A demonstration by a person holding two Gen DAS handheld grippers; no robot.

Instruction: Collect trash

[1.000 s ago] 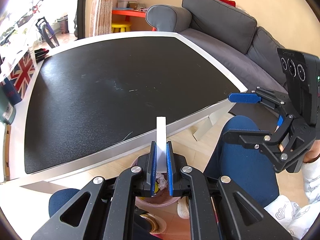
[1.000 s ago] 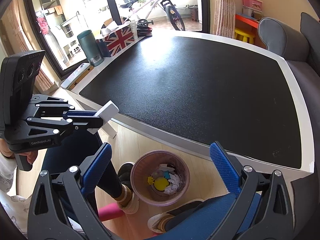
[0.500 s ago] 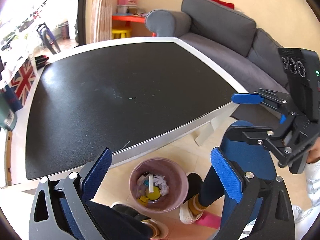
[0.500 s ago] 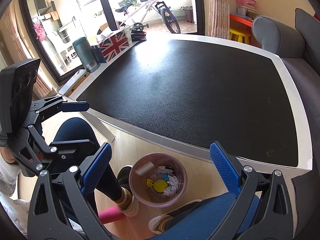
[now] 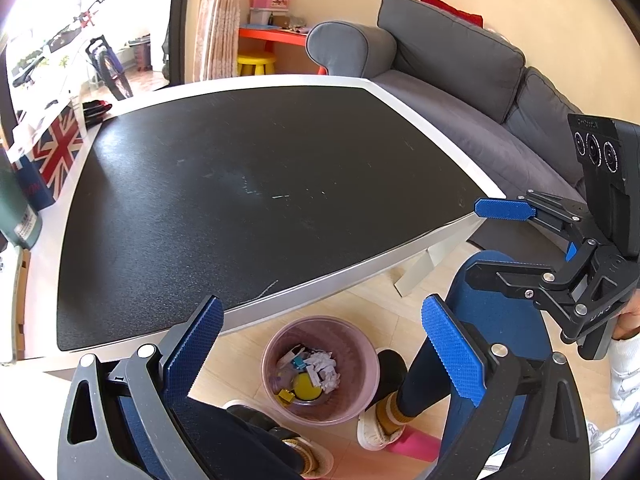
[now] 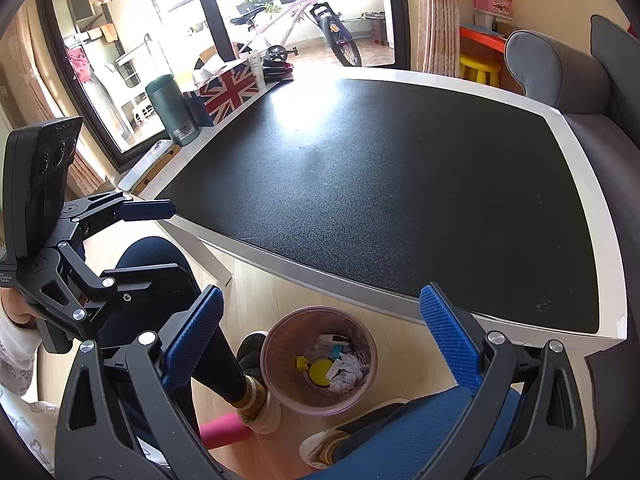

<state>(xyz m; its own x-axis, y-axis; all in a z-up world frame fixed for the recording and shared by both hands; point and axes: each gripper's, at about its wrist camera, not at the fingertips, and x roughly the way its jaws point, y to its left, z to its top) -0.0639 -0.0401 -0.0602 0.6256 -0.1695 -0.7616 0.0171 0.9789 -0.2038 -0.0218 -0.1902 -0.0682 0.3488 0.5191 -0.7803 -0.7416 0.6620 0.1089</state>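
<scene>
Now both grippers hang over the pink bin (image 5: 320,364) on the floor: the left gripper (image 5: 320,344) spread wide, empty; the right gripper (image 6: 320,340) equally wide, empty. The trash (image 6: 340,368) lies inside the bin. Farther off, the black table (image 5: 260,184) shows nothing to collect; scanning its far edges before stopping seems wise.

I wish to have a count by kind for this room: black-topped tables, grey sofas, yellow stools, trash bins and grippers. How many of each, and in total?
Black-topped table: 1
Grey sofa: 1
Yellow stool: 1
Trash bin: 1
Grippers: 2 (left gripper, right gripper)
Total: 6
</scene>
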